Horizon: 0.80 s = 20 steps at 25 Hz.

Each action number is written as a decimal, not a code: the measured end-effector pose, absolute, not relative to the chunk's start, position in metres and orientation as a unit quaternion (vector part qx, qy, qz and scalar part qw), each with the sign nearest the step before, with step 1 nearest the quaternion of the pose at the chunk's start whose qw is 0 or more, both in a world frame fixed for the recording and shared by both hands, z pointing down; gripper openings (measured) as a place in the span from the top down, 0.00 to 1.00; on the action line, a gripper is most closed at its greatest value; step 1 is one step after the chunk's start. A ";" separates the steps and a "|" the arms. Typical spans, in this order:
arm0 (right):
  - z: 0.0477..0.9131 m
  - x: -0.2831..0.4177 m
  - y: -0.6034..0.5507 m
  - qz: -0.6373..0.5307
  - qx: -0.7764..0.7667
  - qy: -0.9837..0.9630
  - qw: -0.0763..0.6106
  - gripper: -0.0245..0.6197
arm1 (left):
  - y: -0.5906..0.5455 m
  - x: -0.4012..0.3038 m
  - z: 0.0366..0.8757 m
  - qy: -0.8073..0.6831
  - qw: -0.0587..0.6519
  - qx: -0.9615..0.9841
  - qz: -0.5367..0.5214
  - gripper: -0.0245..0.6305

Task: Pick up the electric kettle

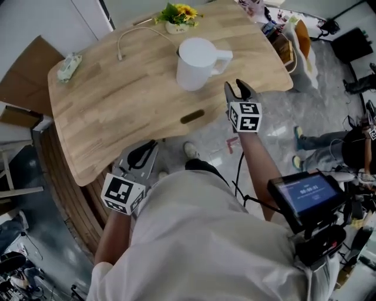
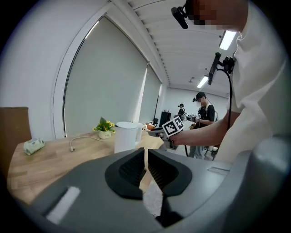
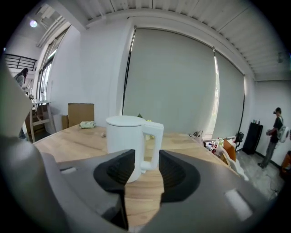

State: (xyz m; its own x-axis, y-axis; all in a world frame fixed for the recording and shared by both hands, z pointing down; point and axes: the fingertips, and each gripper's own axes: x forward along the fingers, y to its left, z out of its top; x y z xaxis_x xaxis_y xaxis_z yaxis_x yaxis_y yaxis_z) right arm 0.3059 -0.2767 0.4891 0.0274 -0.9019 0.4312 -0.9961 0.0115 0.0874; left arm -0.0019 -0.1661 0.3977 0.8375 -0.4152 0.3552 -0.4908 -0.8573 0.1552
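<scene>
A white electric kettle [image 1: 194,59] with lid on stands on the far half of the wooden table [image 1: 117,111], handle to the right. My right gripper [image 1: 237,88] hovers at the table's right front edge, a short way from the handle, open and empty. In the right gripper view the jaws [image 3: 147,170] stand apart and frame the kettle's handle [image 3: 152,145] farther ahead. My left gripper [image 1: 144,154] hangs low by the table's near edge, well short of the kettle [image 2: 125,136]. Its jaws [image 2: 146,159] show only a thin slit, with nothing between them.
A small pot of yellow flowers [image 1: 178,17], a loose beige cable [image 1: 126,38] and a green packet [image 1: 69,66] lie on the table. Cardboard [image 1: 23,76] leans at the left. Bags [image 1: 294,41] and people [image 1: 329,141] are off to the right.
</scene>
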 end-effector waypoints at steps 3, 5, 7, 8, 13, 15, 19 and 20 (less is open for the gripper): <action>0.496 0.316 -0.306 0.121 0.685 -0.692 0.195 0.69 | -0.178 0.011 0.392 -0.251 0.116 0.948 0.158 0.92; 0.498 0.317 -0.322 0.118 0.679 -0.698 0.193 0.69 | -0.180 0.017 0.390 -0.260 0.118 0.945 0.161 0.92; 0.504 0.326 -0.346 0.118 0.672 -0.705 0.193 0.69 | -0.192 0.031 0.388 -0.272 0.119 0.941 0.164 0.92; 0.508 0.330 -0.357 0.119 0.668 -0.709 0.192 0.69 | -0.199 0.039 0.387 -0.279 0.120 0.938 0.166 0.92; 0.520 0.335 -0.396 0.119 0.646 -0.730 0.190 0.69 | -0.221 0.057 0.381 -0.321 0.126 0.923 0.169 0.92; 0.523 0.335 -0.407 0.121 0.641 -0.735 0.183 0.69 | -0.225 0.061 0.379 -0.338 0.131 0.916 0.170 0.92; 0.529 0.330 -0.422 0.116 0.630 -0.747 0.177 0.80 | -0.230 0.059 0.387 -0.363 0.142 0.905 0.170 0.92; 0.529 0.328 -0.424 0.114 0.627 -0.750 0.176 0.88 | -0.231 0.058 0.389 -0.368 0.142 0.903 0.171 0.92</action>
State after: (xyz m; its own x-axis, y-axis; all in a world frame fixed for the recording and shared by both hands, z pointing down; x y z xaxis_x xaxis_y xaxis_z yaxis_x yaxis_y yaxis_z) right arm 0.3277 -0.4240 0.5293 -0.1523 -0.9002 0.4080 -0.9808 0.1885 0.0498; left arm 0.0576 -0.2310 0.3889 0.6700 -0.6160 0.4142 -0.7136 -0.6884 0.1304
